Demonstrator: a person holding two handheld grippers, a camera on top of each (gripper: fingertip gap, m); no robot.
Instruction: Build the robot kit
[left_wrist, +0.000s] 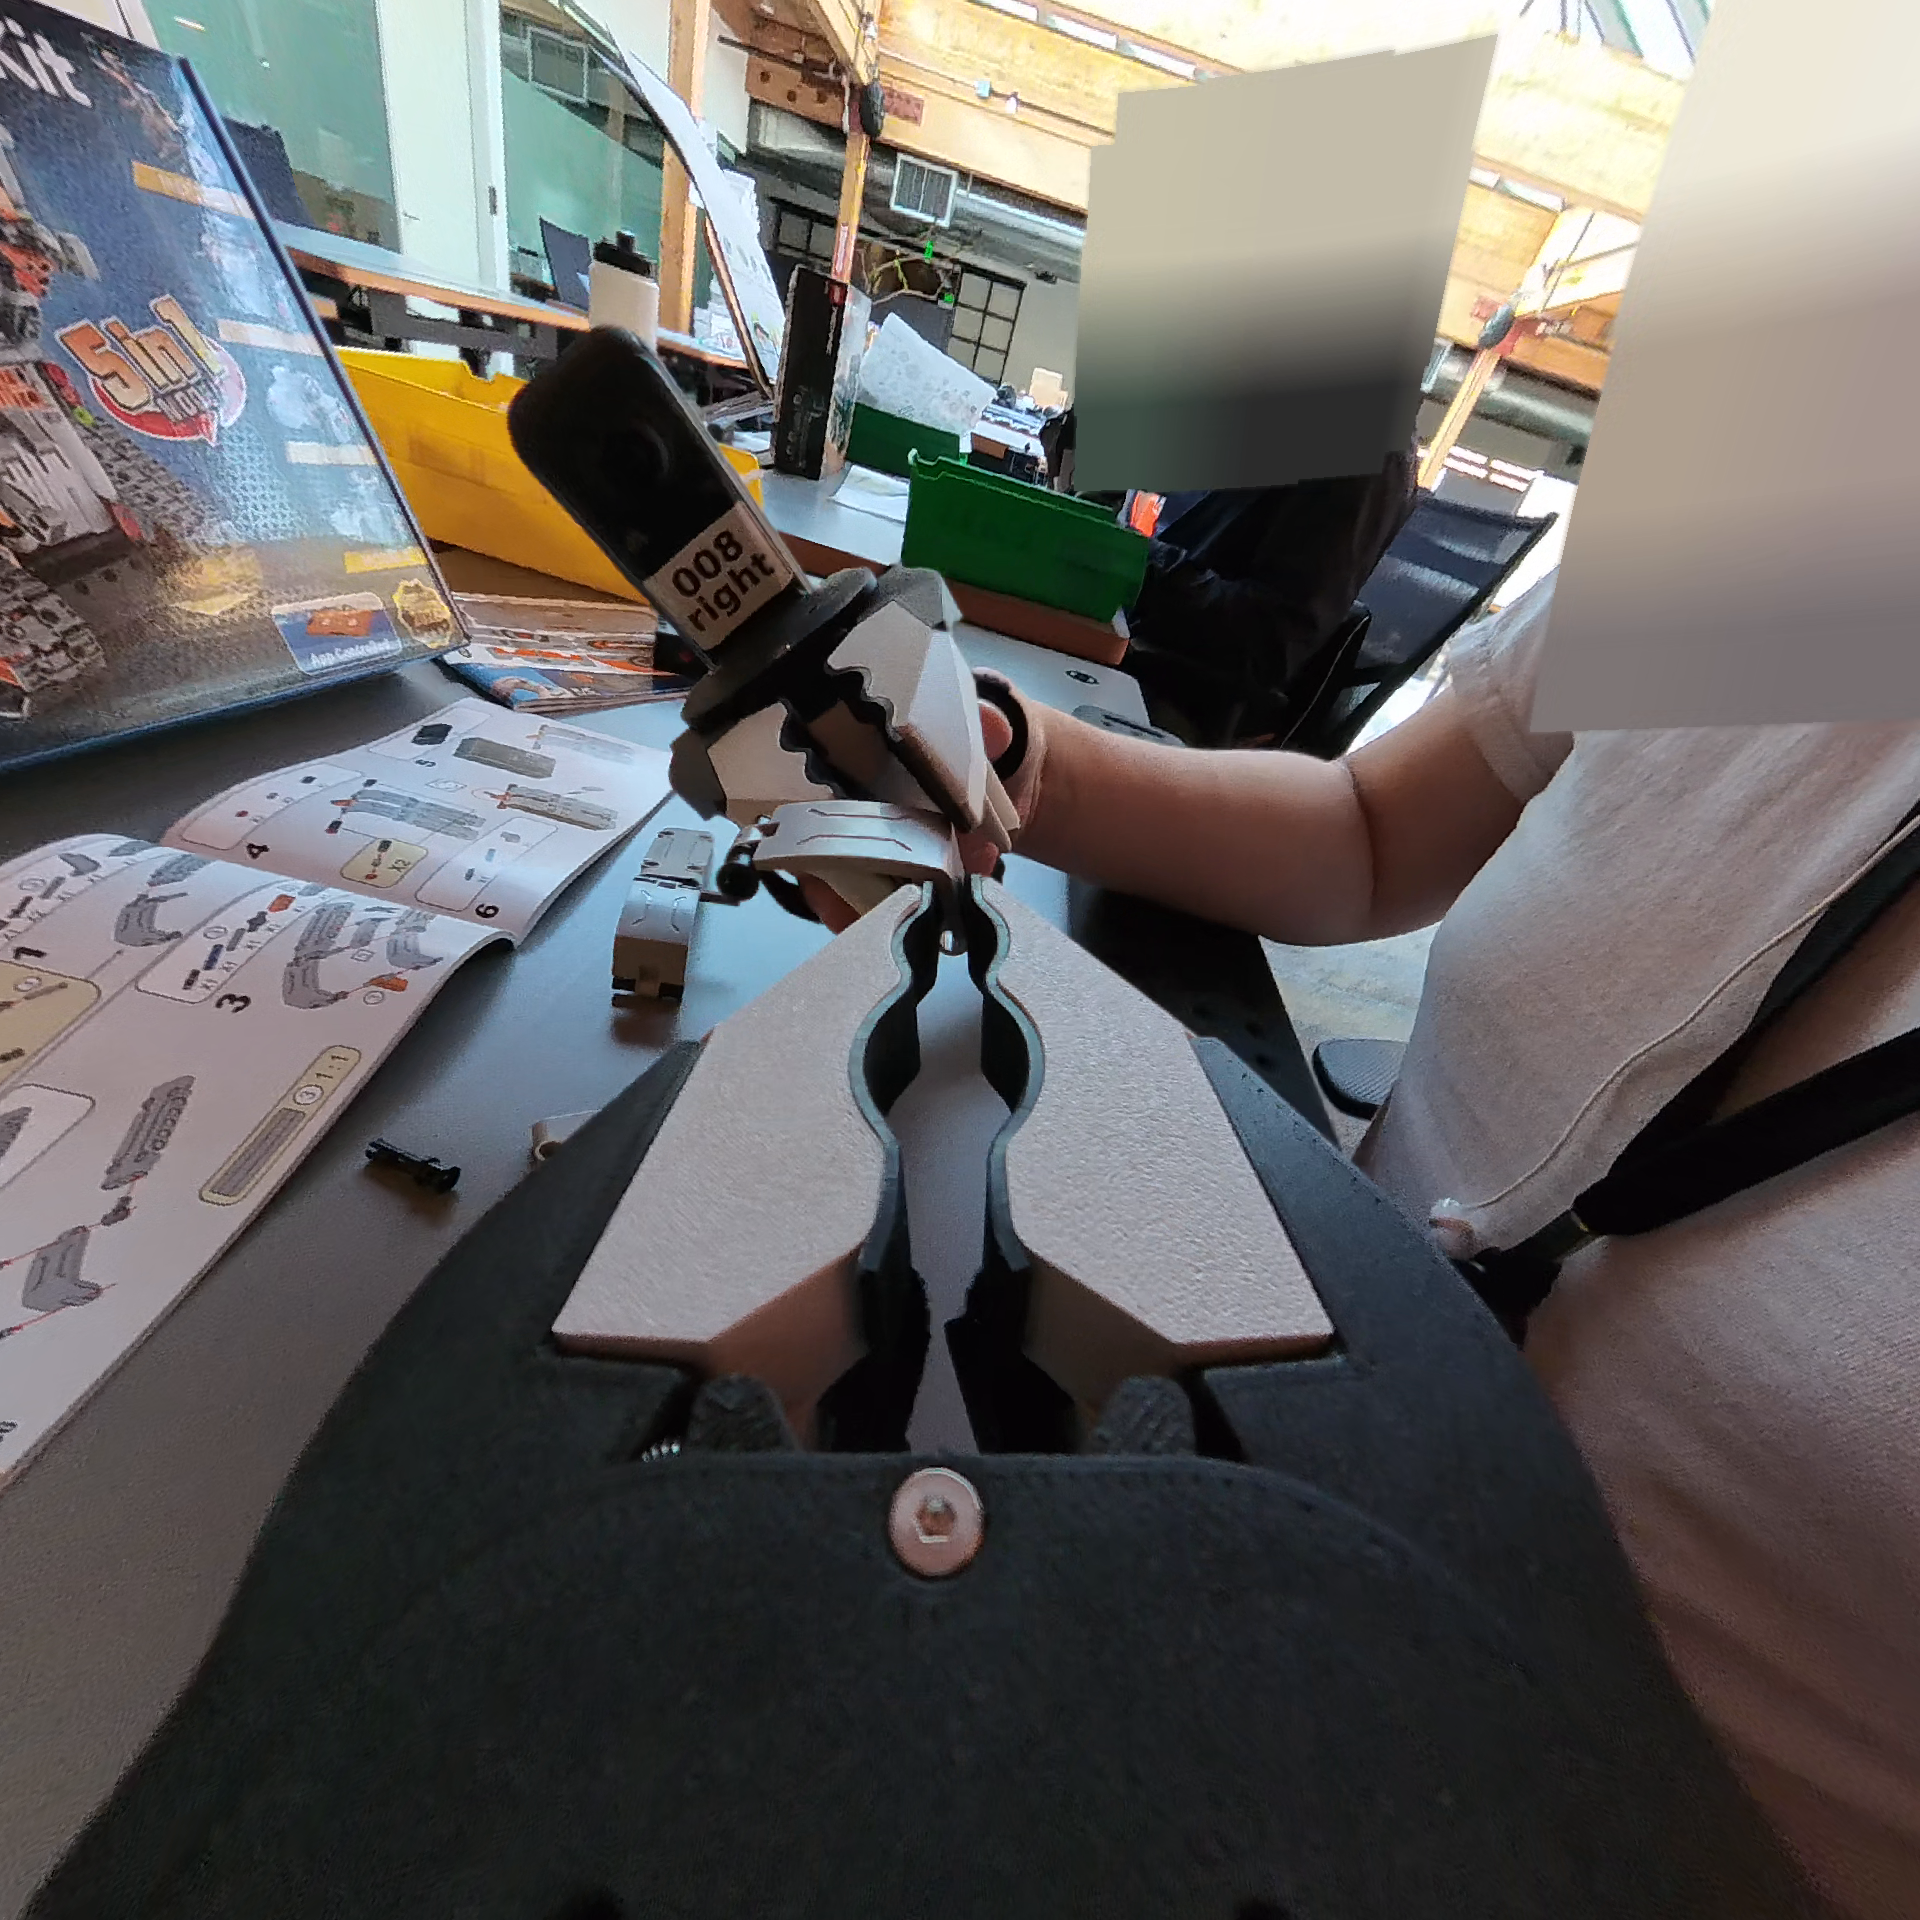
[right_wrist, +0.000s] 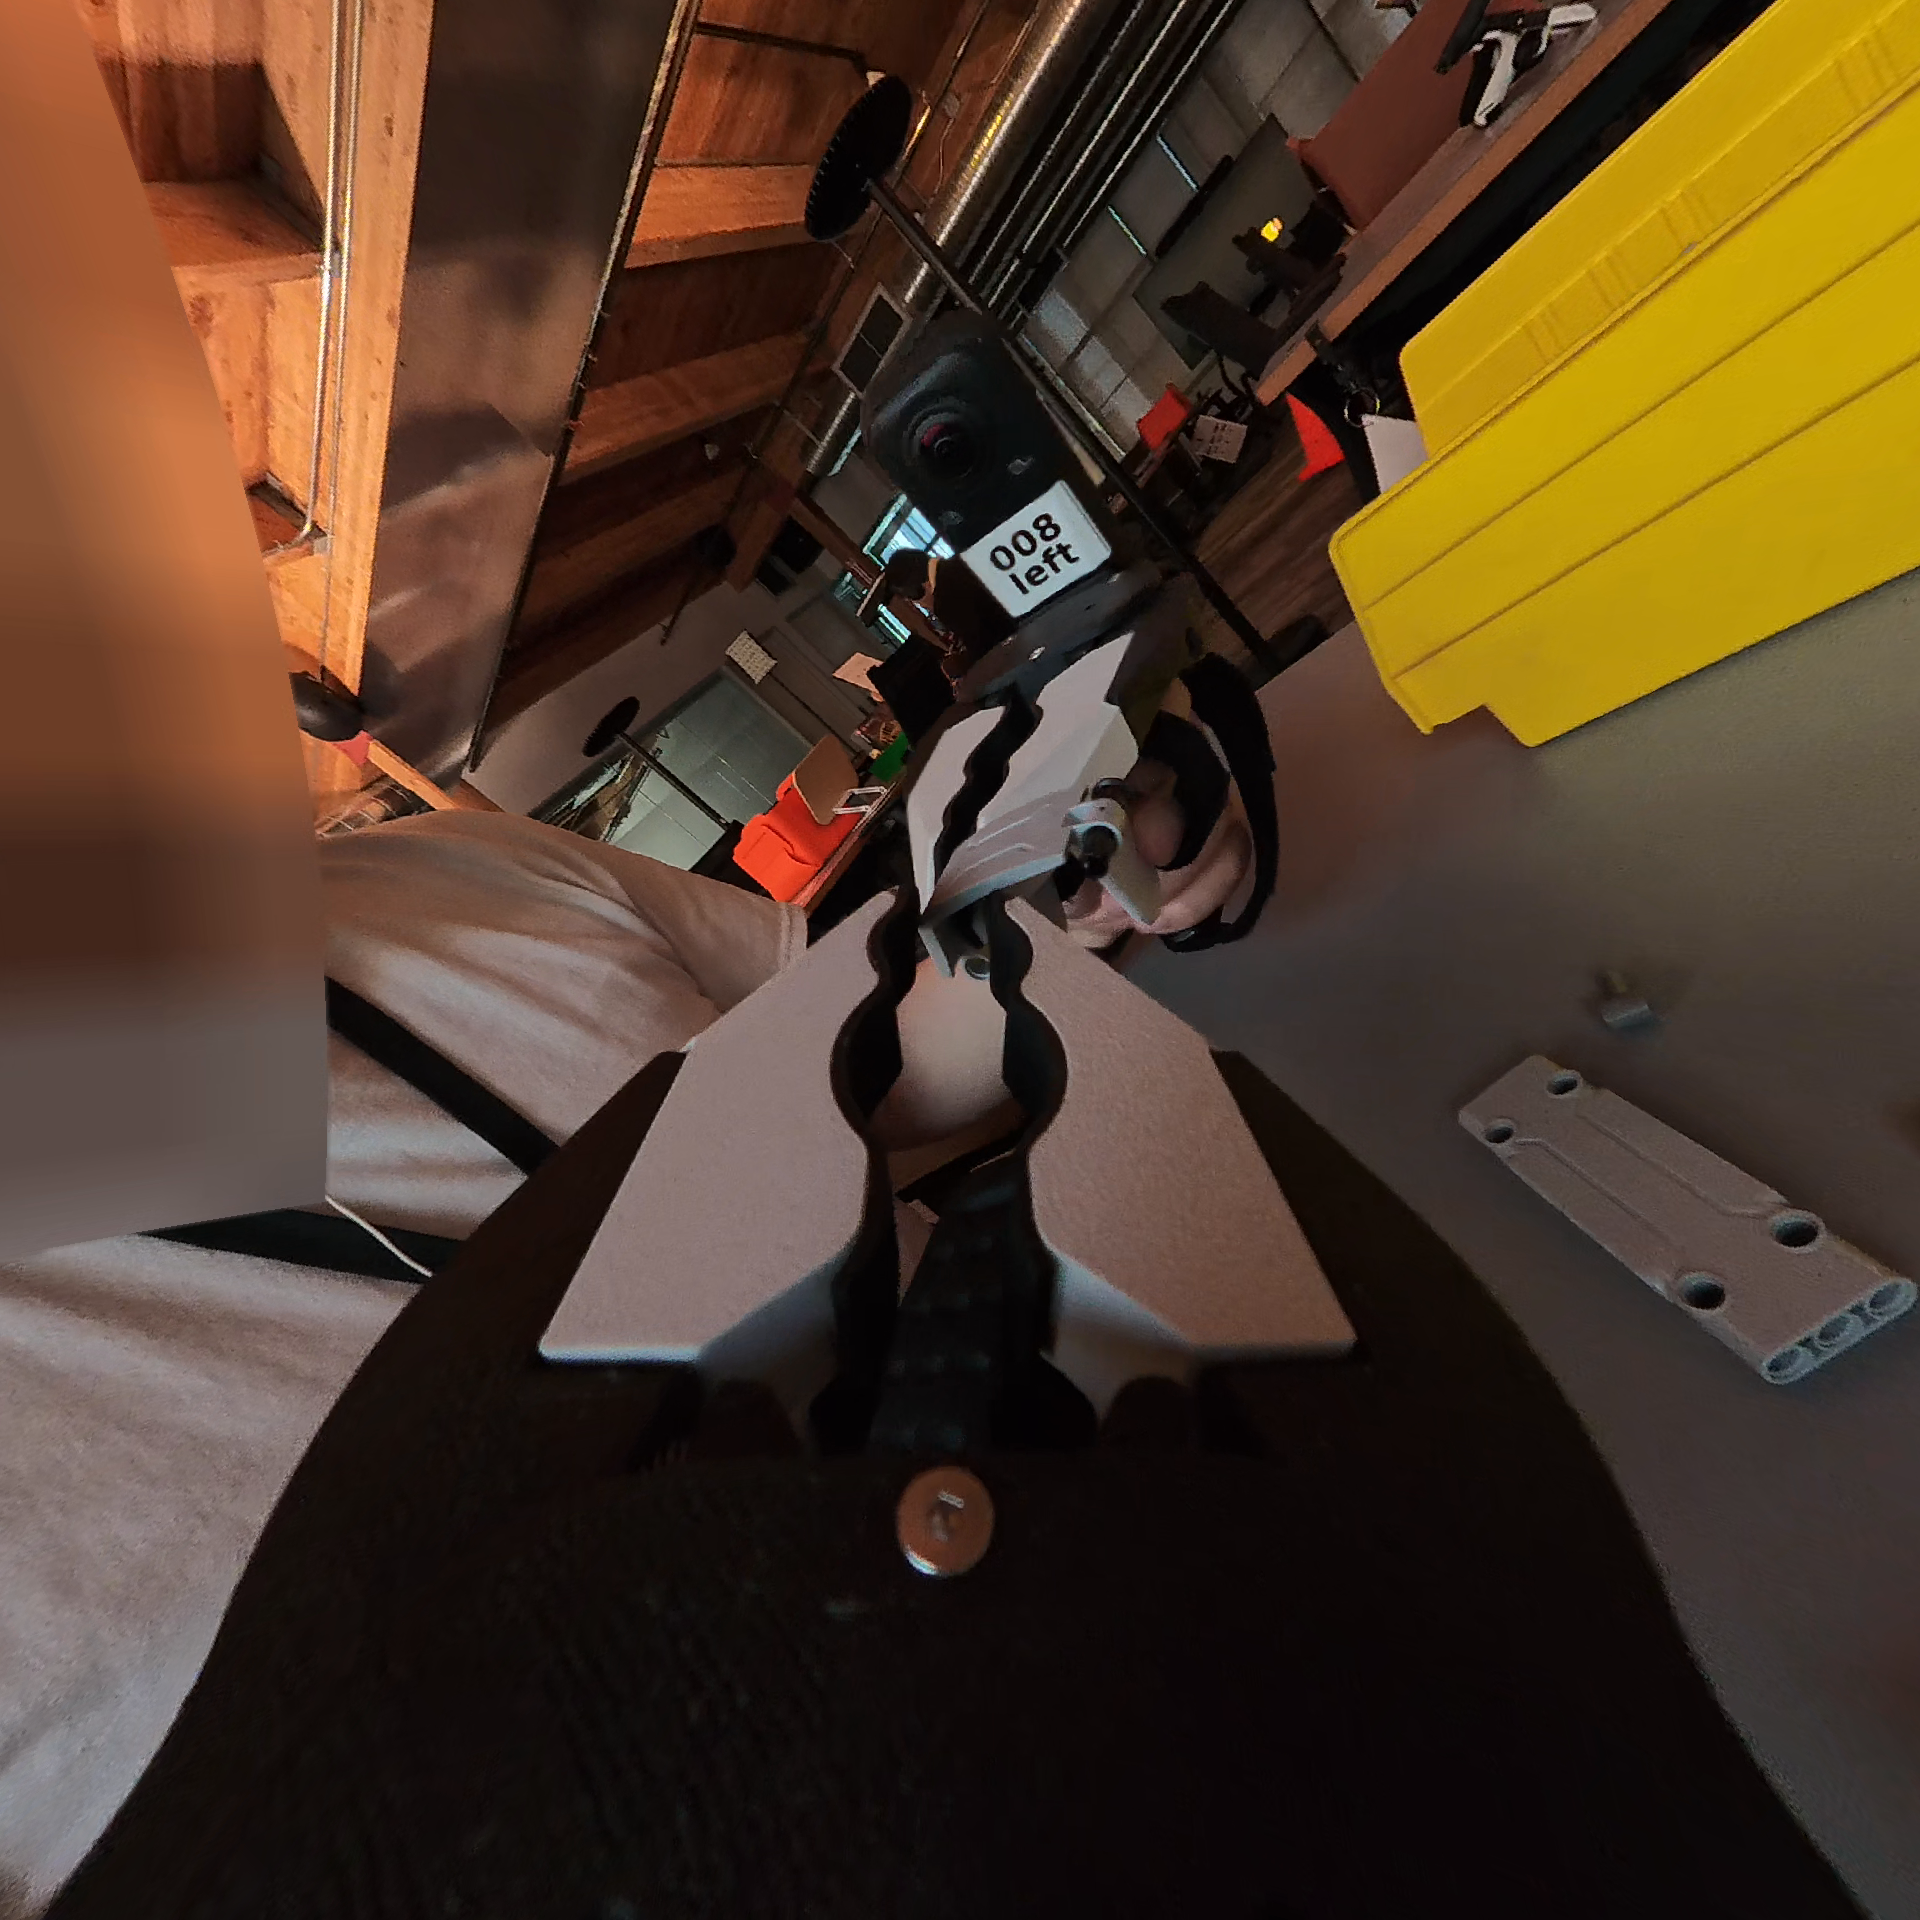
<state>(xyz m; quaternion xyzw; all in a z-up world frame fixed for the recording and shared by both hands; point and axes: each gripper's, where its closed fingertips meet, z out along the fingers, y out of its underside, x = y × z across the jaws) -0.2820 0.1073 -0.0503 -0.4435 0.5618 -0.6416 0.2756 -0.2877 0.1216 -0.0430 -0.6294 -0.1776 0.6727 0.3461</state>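
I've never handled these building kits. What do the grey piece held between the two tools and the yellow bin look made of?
Grey piece: probably moulded plastic, matt, with crisp edges and shallow grooves. Yellow bin: likely hard plastic, smooth and slightly glossy, with moulded ridges.

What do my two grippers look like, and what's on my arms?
Both grippers, left and right, have black textured bodies, pale faceted fingers with wavy black pads, and a silver screw. Each carries a black camera with a white label. Short pale sleeve; black finger loops.

Two grippers (left_wrist: 951, 914) (right_wrist: 951, 940), three grey panels (left_wrist: 852, 847) (left_wrist: 660, 925) (right_wrist: 1683, 1216), one black pin (left_wrist: 412, 1164)
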